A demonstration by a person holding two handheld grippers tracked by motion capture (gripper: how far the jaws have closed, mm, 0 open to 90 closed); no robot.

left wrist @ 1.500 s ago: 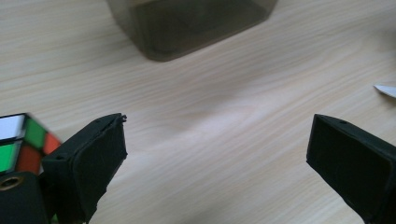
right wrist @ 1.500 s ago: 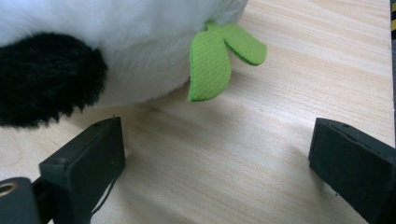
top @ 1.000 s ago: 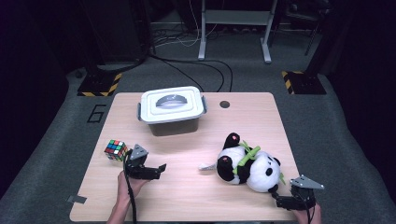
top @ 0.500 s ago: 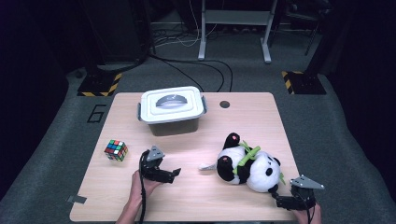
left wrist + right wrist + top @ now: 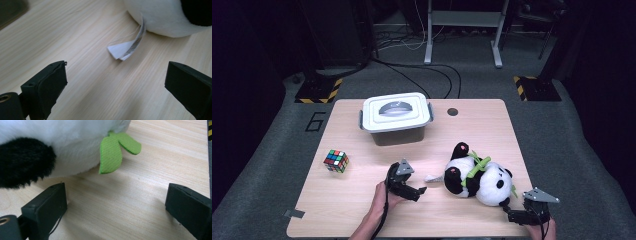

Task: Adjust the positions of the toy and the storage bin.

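both claws spread wide. ahead of the left claw (image 5: 421,190) lies the black-and-white plush panda's (image 5: 479,176) white fabric tag (image 5: 124,49); pinching only that could tear it. right claw (image 5: 510,216) waits behind the toy.

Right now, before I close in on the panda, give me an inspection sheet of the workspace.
Surface: wooden table, round hole near the far edge, tape scrap at the near-left corner.
Job's things: plush panda lying on its side, white tag flat on the wood, green leaves.
Clutter: lidded box, puzzle cube.
Grippers: left gripper open, aimed at the tag; right gripper open beside the panda's body; neither touches it.
Cables: black cable along the left forearm; more on the floor behind.
Surroundings: grey floor, hazard-striped bases, metal stand.
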